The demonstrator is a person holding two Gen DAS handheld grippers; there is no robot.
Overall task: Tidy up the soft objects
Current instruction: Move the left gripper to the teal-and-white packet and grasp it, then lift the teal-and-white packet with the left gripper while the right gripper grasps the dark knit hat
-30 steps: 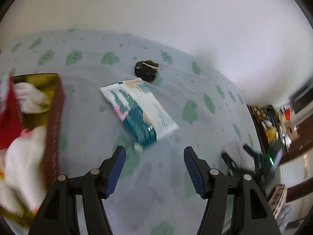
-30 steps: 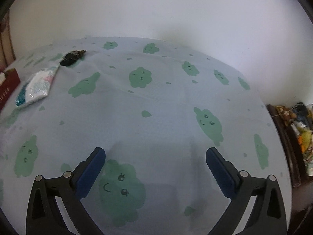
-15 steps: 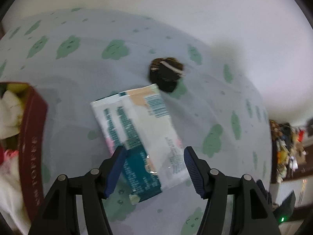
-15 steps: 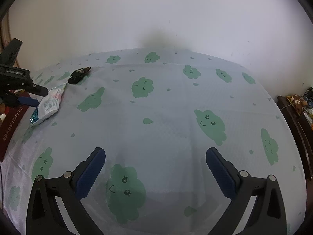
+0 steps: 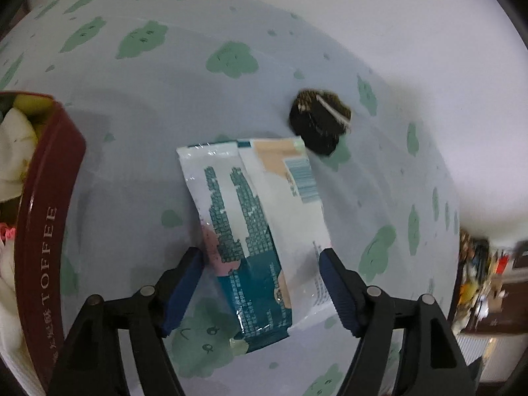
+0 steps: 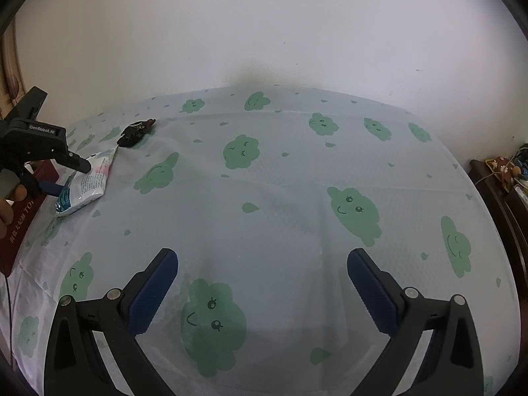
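A soft white and teal packet (image 5: 254, 231) lies flat on the pale cloth with green cloud prints. My left gripper (image 5: 260, 283) hangs over its near end, jaws opening, one finger on each side of the packet and neither pad pressing it. A small dark bundle (image 5: 318, 125) rests just beyond the packet's far corner. The right wrist view shows the same packet (image 6: 87, 181) and dark bundle (image 6: 135, 133) at far left, with the left gripper (image 6: 67, 175) above the packet. My right gripper (image 6: 262, 287) stands open over bare cloth, holding nothing.
A dark red tin (image 5: 43, 231) lettered TOFFEE, filled with white soft things, stands left of the packet. A white wall runs behind the cloth-covered surface. Dark furniture with clutter (image 6: 505, 178) stands off the right edge. A hand (image 6: 8, 204) holds the left gripper.
The left gripper came down and forward over the packet, which now lies between its fingers, and its jaws stand wider. The right gripper's view tilted up slightly; the left gripper entered it.
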